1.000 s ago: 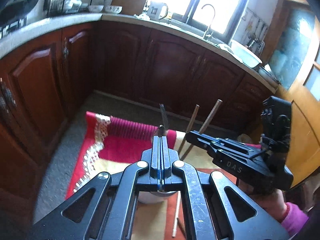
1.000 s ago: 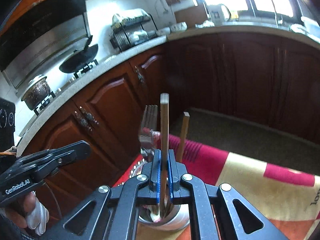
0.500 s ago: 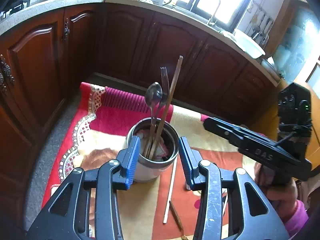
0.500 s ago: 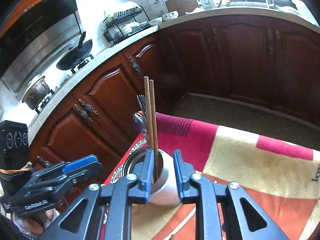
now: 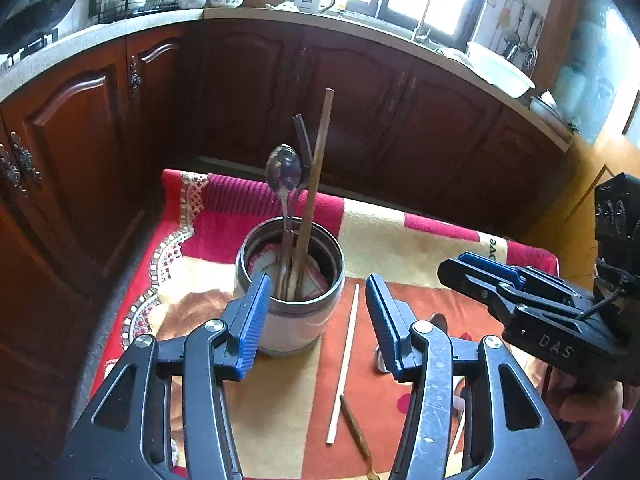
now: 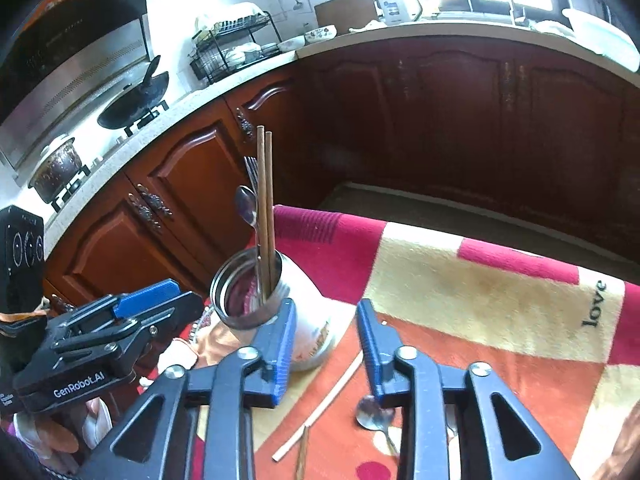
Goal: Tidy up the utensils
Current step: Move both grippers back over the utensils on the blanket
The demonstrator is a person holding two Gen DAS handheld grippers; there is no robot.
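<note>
both grippers are pulling back from the metal holder (image 5: 290, 280) after closing on utensils above it a second ago; their jaws have just been opening and are now standing apart with nothing between the pads. nearest the left gripper (image 5: 314, 312), a pale chopstick (image 5: 344, 360) is lying loose on the patterned cloth (image 5: 420, 240), with a darker stick (image 5: 354, 426) crossing near its close end. nearest the right gripper (image 6: 326, 338), a spoon (image 6: 370, 410) is lying flat on the cloth just beside the right-hand finger, partly hidden by it. just beyond both sets of pads, the holder is standing upright on the cloth, and a second spoon (image 5: 284, 168), a fork (image 5: 302, 140) and two brown chopsticks (image 6: 265, 200) are leaning inside it, handles down. farther back, dark wooden cabinets (image 5: 380, 112) are running under a pale countertop (image 6: 440, 30), where a dish rack (image 6: 236, 46) is sitting.
</note>
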